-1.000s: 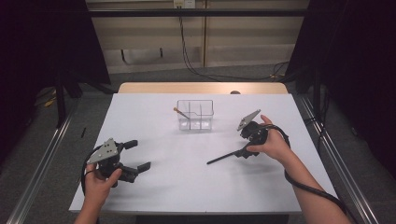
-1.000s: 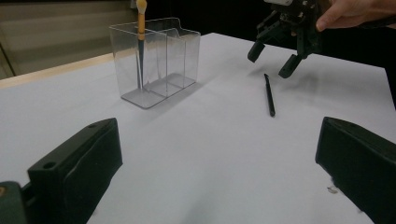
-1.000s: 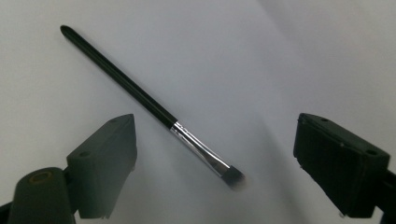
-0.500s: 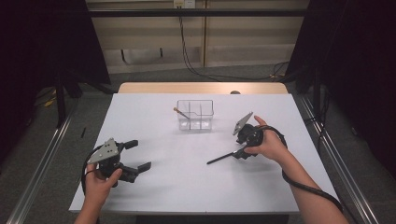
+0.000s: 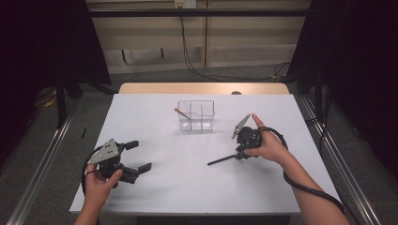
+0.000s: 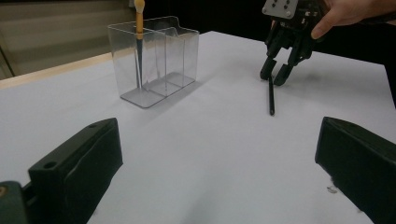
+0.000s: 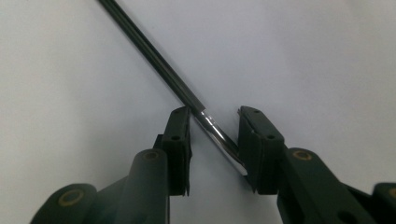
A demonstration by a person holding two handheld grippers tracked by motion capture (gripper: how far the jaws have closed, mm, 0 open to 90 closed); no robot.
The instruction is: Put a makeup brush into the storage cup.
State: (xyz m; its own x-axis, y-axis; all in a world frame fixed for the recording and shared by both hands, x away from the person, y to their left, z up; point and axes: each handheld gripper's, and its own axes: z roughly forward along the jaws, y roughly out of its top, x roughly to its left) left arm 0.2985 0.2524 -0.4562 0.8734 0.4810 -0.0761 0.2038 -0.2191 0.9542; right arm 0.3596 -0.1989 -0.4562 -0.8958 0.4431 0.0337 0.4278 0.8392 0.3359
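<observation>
White tabletop [image 5: 187, 187] bears black stick [image 7: 154, 65], lying slantwise between right fingers [image 7: 180, 140].

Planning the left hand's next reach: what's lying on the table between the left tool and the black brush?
Nothing: in the left gripper view, bare white table runs from the left tool to the black brush. The clear organizer stands off to one side.

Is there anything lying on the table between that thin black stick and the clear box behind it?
Nothing visible: bare white table lies between the black stick, which sits between the right gripper jaws, and the clear box.
</observation>
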